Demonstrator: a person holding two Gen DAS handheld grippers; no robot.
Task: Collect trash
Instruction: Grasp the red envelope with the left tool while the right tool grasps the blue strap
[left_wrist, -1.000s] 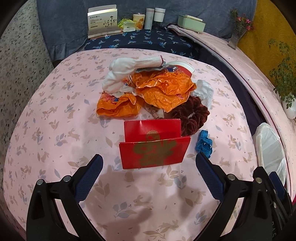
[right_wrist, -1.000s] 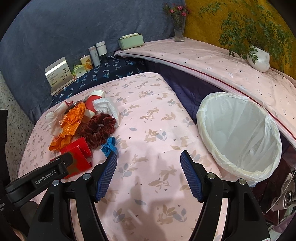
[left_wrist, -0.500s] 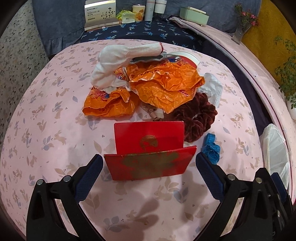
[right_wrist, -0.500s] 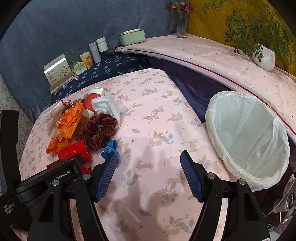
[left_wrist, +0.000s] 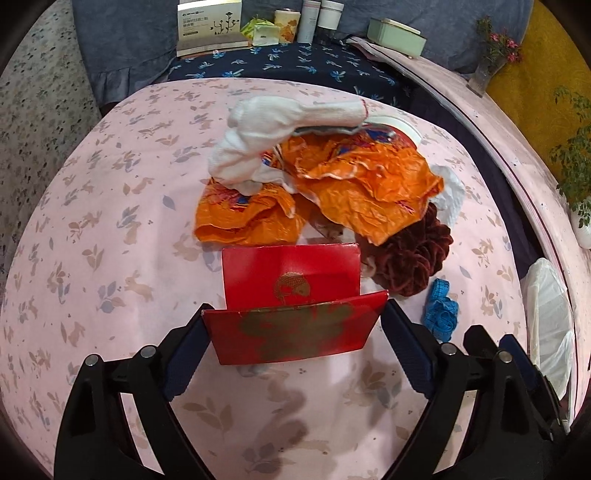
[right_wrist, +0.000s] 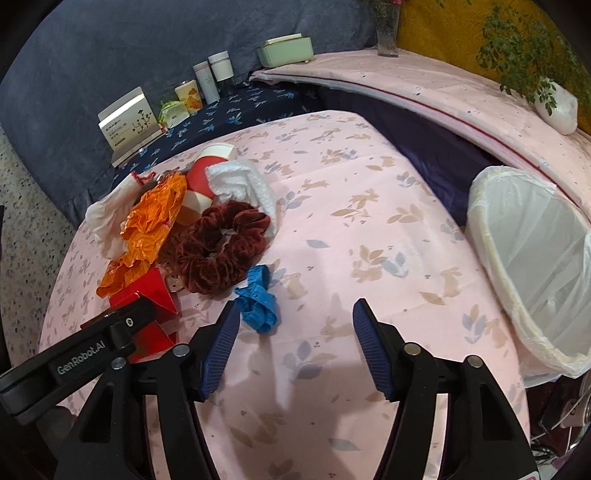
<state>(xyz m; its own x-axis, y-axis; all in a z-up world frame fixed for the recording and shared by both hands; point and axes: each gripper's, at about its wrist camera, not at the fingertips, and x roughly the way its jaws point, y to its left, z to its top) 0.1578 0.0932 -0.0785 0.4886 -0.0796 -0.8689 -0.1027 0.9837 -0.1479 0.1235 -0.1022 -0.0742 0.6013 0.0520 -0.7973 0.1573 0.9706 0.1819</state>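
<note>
- At the lower middle of the left wrist view, the left gripper (left_wrist: 293, 332) has its jaws spread to either side of the red envelope (left_wrist: 295, 306); they have just been closing, and the blue pads sit right at the envelope's two side edges, though whether they press on it I cannot tell.
- Above the envelope, the heap of trash: a white cloth (left_wrist: 266, 147) upper left, an orange wrapper (left_wrist: 354, 188) in the middle, a dark red scrunchie (left_wrist: 410, 258) to its right.
- Right of the scrunchie, a blue scrap (left_wrist: 441, 310) lies just beside the right-hand pad.
- The pink tablecloth (left_wrist: 110, 229) is bare on the left out to its rounded edge.
- In the right wrist view, the right gripper (right_wrist: 293, 332) has its jaws apart and just narrowing, nothing between them; the blue scrap (right_wrist: 256, 299) touches the left pad's tip.
- At the right edge, the white-lined bin (right_wrist: 532, 258) stands open just past the table rim, with bare cloth between it and the gripper.
</note>
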